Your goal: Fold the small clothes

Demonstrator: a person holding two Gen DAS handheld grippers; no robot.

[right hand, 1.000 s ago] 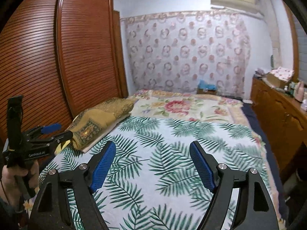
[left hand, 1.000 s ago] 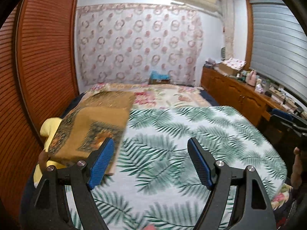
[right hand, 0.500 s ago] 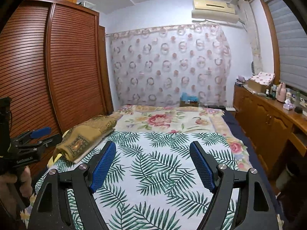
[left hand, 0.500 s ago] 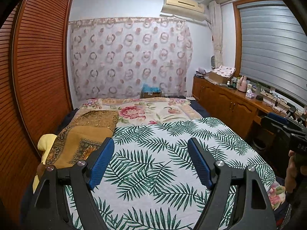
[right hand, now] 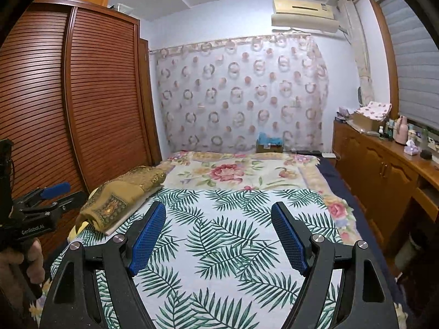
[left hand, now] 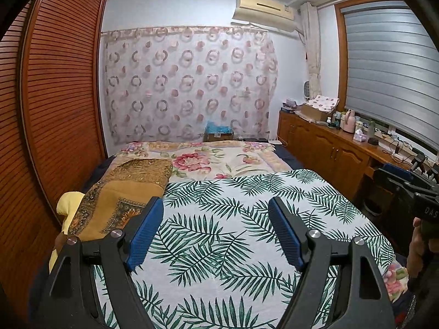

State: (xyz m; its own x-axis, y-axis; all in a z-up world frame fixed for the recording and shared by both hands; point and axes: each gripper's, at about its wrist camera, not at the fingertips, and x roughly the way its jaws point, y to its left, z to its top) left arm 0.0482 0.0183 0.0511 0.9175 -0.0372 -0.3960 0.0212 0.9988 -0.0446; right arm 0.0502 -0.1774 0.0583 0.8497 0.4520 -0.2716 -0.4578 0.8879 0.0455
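progress: 1 folded brown cloth (left hand: 118,200) lies at bed's left edge on the leaf sheet (left hand: 233,227), no loose garment in view, fold looks done | left gripper (left hand: 215,230) spread, empty | right gripper (right hand: 218,235) spread, empty | change: both cameras tilted up, more ceiling, cloth unmoved

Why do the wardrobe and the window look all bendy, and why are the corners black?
Left wrist view: the fisheye lens bows the wardrobe and the blind, and its round edge blackens the corners. Right wrist view: same bending on the wardrobe; the leaf sheet stays sharp, with no glare.
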